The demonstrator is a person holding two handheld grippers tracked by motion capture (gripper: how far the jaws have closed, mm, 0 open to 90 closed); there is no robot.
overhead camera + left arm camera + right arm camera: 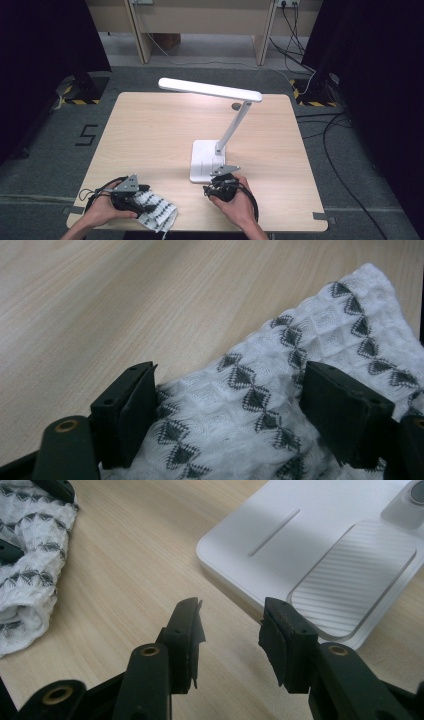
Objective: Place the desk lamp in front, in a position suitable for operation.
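Observation:
A white desk lamp (210, 91) stands on the wooden table, its flat base (206, 161) near the front centre. A white cloth with dark diamond patterns (157, 212) lies crumpled at the front left. My left gripper (227, 405) is open, its jaws straddling a raised fold of the cloth (260, 410) without closing on it. In the high view the left gripper (131, 194) rests at the cloth's left side. My right gripper (231, 630) is open and holds nothing, hovering just before the lamp base's (320, 555) near edge. The right gripper (222, 186) sits just below the base.
The table (150, 135) has a small dark spot (235, 106) near its back right. Cables run over the grey floor (330, 130) at the right. The cloth (30, 565) lies left of my right gripper, close to the front edge.

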